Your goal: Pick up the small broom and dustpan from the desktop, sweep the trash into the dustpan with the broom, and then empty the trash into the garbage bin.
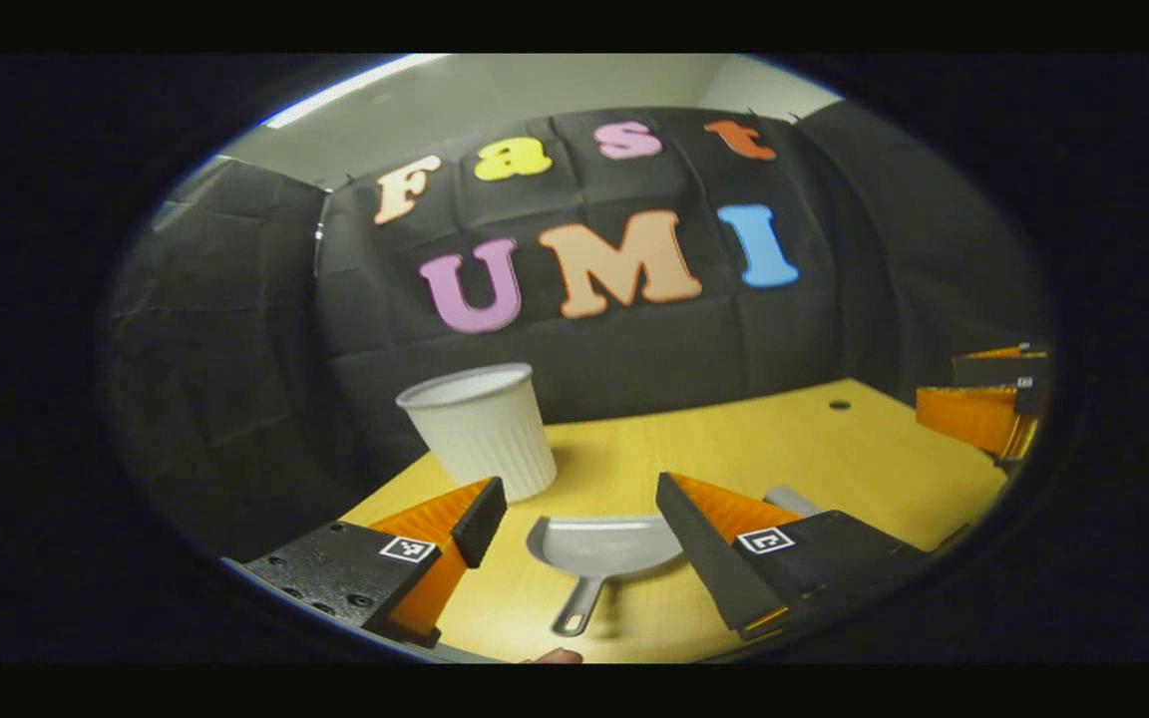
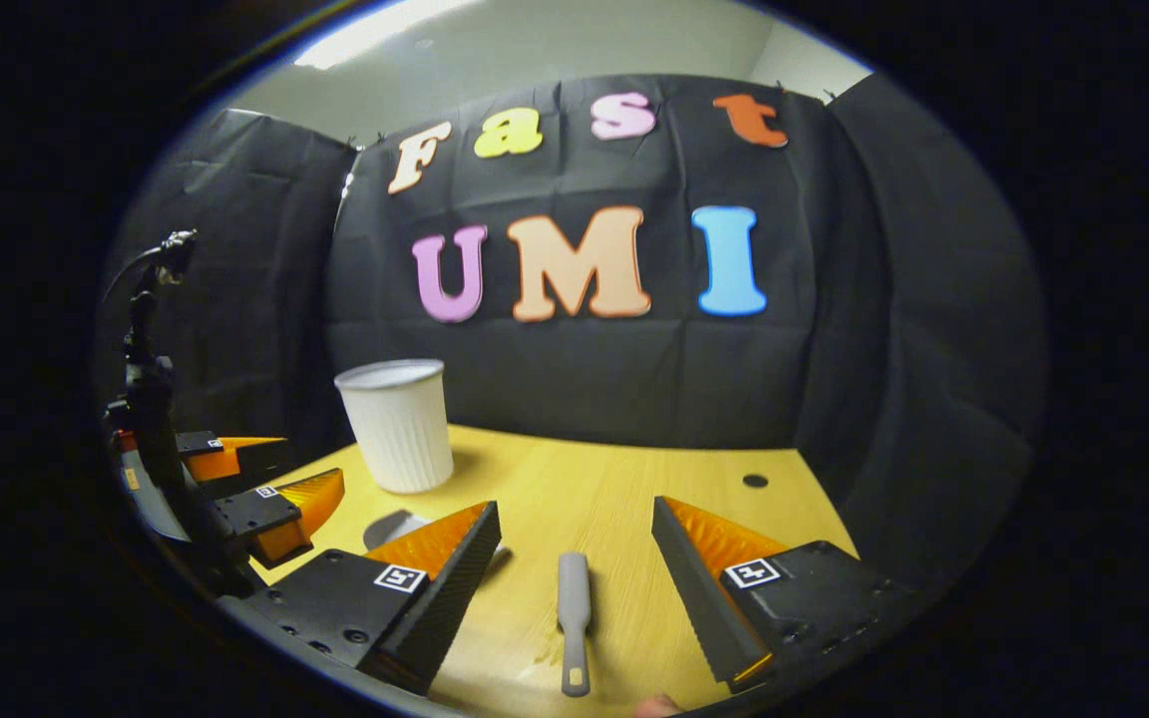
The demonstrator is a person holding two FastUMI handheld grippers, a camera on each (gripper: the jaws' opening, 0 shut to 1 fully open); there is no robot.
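Grey plastic dustpan lies flat on the yellow wooden desktop, handle toward me, between the spread fingers of my left gripper, untouched. Small grey broom lies on the desktop between the parted fingers of my right gripper, also untouched. Both grippers released, hovering low over the desk, tilted slightly down. My left gripper also appears at the left edge of the right gripper view. White ribbed plastic garbage bin stands upright just behind the dustpan; can't tell its contents.
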